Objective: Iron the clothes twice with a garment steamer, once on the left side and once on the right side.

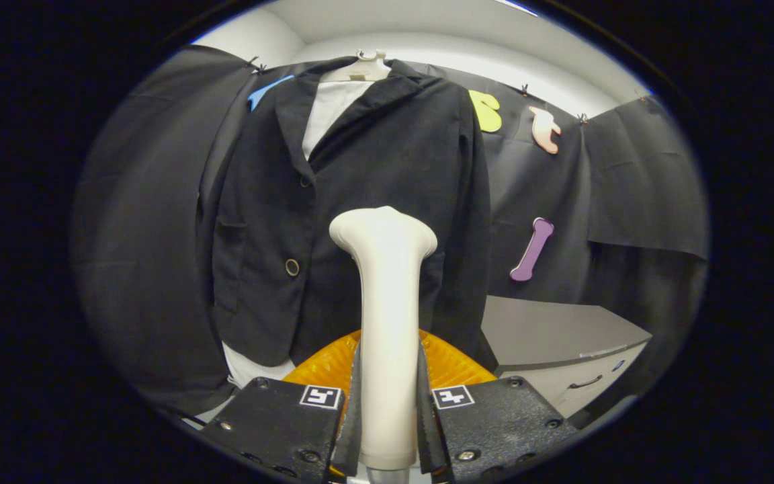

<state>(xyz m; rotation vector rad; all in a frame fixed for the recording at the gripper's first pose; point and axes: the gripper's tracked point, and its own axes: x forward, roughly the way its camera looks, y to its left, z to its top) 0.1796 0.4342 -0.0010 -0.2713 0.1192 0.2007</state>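
Gripper: the gripper [387,403] sits at six o'clock, both black fingers [353,410] pinching the garment steamer's handle from either side.
Garment steamer: the cream garment steamer [387,323] stands upright between the fingers, its flared head up at the middle of things (head turned away toward the cloth, so its face is hidden).
Jacket: the black jacket [360,202] hangs straight ahead beyond the steamer, running from twelve o'clock down to the centre; whether the head touches the fabric, I cannot tell.
Hanger: a pale hanger [363,67] holds it at twelve o'clock, with a white shirt [330,107] showing in the open collar.
Button: one round button [291,267] at nine o'clock of the steamer head, on the jacket front.
Orange piece: an orange ribbed shape [330,366] low behind the handle, just above the fingers.
Cabinet: a grey cabinet [562,343] at four o'clock, well apart from the jacket hem, a dark drawer handle [585,383] on its front.
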